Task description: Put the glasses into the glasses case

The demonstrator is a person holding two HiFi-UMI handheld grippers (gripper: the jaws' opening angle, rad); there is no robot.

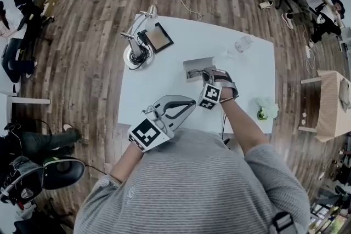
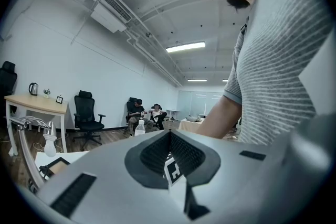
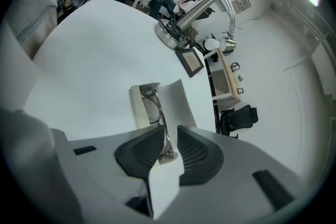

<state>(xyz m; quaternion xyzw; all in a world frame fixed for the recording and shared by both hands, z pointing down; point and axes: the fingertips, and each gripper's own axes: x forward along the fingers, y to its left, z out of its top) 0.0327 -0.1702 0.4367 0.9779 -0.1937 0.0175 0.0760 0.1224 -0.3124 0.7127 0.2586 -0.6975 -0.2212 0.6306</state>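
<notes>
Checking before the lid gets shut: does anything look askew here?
Yes: the glasses stand on edge rather than flat, reaching up out of the open case, one end pinched in the right gripper. Nothing spilled or broken shows.

Thin metal-framed glasses (image 3: pixel 159 113), on edge, pinched in right claw (image 3: pixel 167 140), far end in open pale glasses case (image 3: pixel 176 102)

An office: black swivel chairs (image 2: pixel 86 115), desks (image 2: pixel 37 104), ceiling strip lights (image 2: pixel 185 47)
</notes>
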